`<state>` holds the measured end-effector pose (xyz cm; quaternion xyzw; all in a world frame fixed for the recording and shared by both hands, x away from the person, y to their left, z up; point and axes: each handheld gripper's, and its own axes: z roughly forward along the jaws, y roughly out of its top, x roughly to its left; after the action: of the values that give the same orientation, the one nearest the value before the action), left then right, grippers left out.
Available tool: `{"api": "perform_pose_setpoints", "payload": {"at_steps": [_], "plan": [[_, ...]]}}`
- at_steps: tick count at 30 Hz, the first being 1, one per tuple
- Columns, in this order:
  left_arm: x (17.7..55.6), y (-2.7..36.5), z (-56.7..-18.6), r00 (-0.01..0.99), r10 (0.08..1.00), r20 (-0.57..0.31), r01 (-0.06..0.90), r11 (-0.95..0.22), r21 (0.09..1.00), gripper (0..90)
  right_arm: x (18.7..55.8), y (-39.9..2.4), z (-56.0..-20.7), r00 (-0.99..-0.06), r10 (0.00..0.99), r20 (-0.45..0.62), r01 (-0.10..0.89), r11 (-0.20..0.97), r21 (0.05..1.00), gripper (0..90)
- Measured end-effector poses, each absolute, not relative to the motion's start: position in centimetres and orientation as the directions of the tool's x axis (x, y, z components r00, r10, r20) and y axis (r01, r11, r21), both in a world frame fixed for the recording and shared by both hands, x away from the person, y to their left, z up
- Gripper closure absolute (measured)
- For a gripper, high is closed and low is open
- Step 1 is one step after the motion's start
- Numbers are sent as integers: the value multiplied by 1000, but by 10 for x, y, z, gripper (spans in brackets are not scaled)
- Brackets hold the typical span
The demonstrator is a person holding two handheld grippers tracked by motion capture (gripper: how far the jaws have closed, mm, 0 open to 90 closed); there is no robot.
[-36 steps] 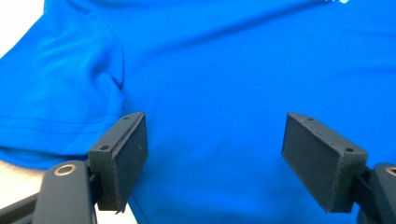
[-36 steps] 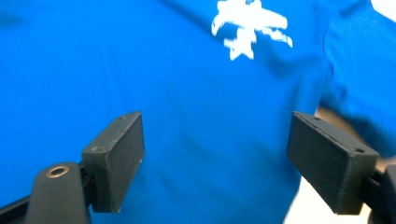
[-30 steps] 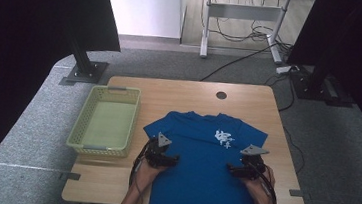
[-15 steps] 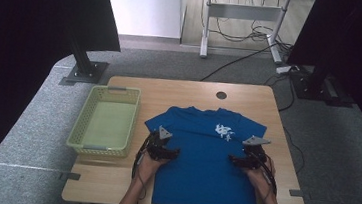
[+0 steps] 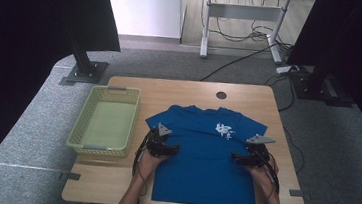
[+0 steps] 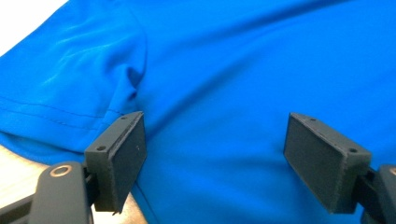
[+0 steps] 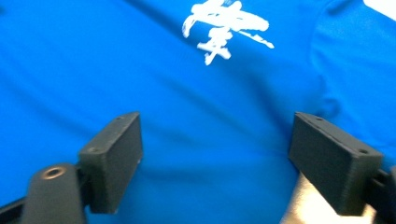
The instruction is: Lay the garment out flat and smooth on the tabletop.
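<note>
A blue T-shirt (image 5: pixel 206 154) lies flat mid-frame on the desk (image 5: pixel 190 90). The left gripper (image 5: pixel 170 149) and right gripper (image 5: pixel 238 158) flank its sides, jaws wide and empty, seemingly ready to fold it.

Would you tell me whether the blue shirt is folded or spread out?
Spread out: the blue shirt lies flat on the table, both sleeves and hem showing.
</note>
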<state>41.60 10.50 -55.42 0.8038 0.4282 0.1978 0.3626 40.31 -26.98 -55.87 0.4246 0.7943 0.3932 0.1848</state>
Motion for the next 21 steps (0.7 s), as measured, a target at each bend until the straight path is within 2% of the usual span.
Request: {"api": "perform_pose_setpoints", "payload": {"at_steps": [4, 12, 16, 21], "plan": [[410, 107, -551, 556, 831, -23, 558, -352, 752, 195, 397, -276, -558, -565, 824, 45, 531, 321, 784, 150], [382, 108, -552, 600, 799, 32, 531, -428, 731, 188, 371, -269, -555, -606, 795, 24, 508, 363, 781, 150], [374, 112, -554, 596, 802, 37, 523, -423, 740, 183, 361, -261, -561, -629, 778, -3, 513, 418, 750, 149], [369, 113, -554, 600, 799, 36, 521, -424, 741, 177, 352, -261, -561, -624, 782, 10, 524, 408, 748, 148]]}}
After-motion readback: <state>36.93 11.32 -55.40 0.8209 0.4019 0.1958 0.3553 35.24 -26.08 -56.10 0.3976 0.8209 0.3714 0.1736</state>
